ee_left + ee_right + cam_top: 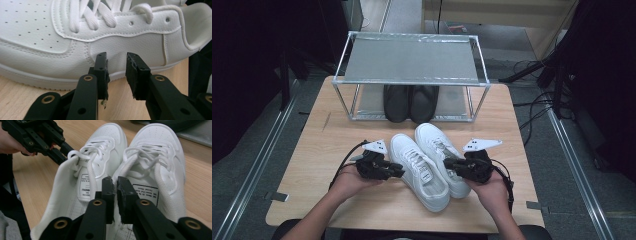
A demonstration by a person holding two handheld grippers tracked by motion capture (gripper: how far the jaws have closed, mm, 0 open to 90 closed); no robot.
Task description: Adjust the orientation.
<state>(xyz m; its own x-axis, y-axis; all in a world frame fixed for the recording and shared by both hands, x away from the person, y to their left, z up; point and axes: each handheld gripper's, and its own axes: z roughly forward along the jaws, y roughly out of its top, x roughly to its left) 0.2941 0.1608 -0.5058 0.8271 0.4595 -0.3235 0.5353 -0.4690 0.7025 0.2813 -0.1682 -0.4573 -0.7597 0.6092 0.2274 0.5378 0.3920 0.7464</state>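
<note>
- Near edge: both hands rest low, wrists angled inward
- Left gripper (398,172), jaws slightly apart and empty, noses the left white sneaker (419,170)
- Right gripper (114,182), jaws nearly closed on the right white sneaker (155,162)'s collar
- Judged next: a firm hold, then lift toward the far shoe rack (412,80) holding black shoes (409,102)
</note>
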